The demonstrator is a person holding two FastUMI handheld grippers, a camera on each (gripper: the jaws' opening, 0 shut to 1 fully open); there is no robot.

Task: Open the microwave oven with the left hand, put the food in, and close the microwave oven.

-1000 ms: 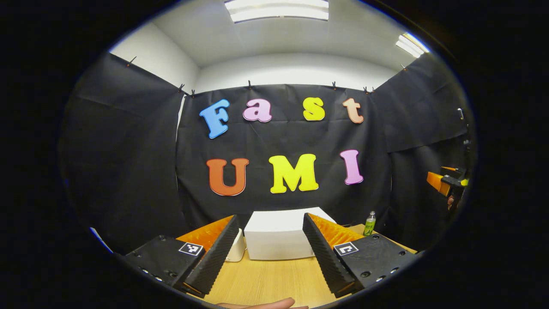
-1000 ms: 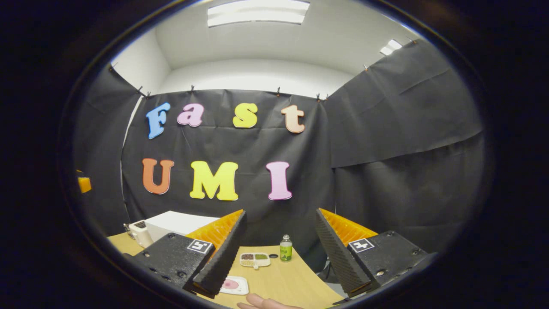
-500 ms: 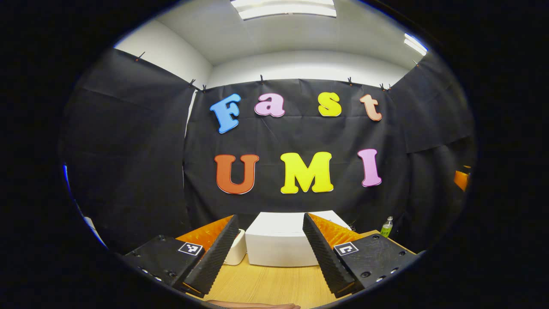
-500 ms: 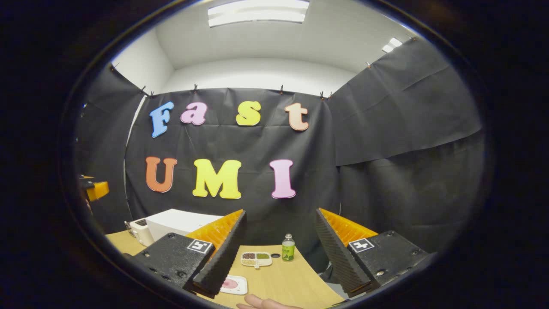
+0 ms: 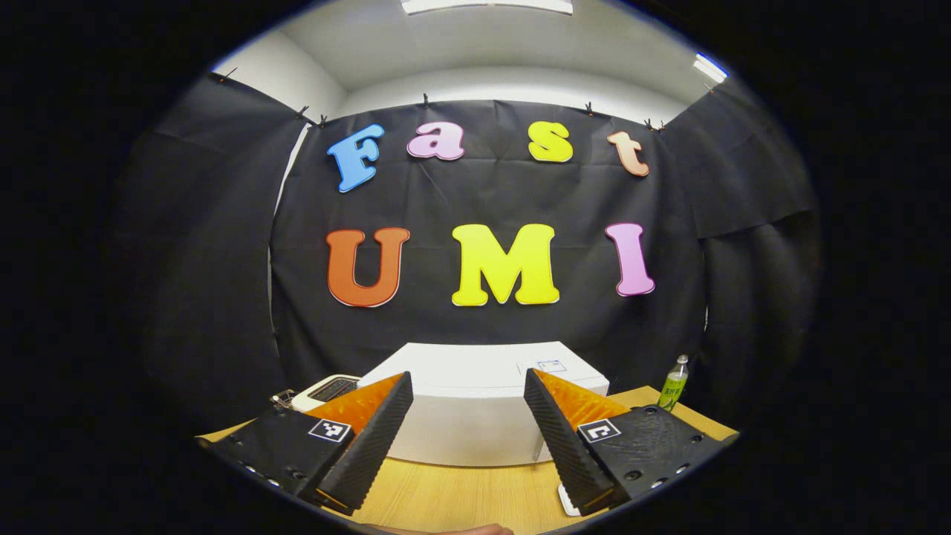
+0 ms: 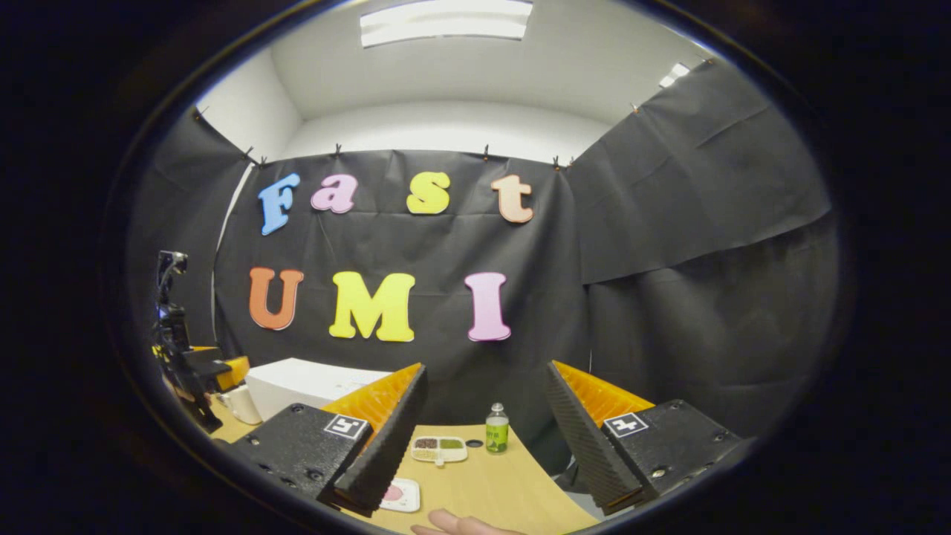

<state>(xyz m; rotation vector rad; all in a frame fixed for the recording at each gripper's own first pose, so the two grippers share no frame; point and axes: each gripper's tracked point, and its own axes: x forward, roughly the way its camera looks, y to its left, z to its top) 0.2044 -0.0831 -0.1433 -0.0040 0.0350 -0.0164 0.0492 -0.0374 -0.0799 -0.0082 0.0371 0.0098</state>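
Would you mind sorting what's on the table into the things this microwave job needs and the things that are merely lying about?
Belongs to the job:
- white microwave oven, door shut
- plate of pink food
- left gripper, open, facing the oven
- right gripper, open, over the table

Just lying about:
- green bottle
- divided tray of food, possibly spare
- small white appliance beside the oven

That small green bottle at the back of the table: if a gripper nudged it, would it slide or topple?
The green bottle stands upright, tall and narrow, so a high nudge would probably tip it; once down, it would likely roll. It looks like light plastic, though how full it is cannot be told. The wooden table looks smooth, so a low push may slide it.
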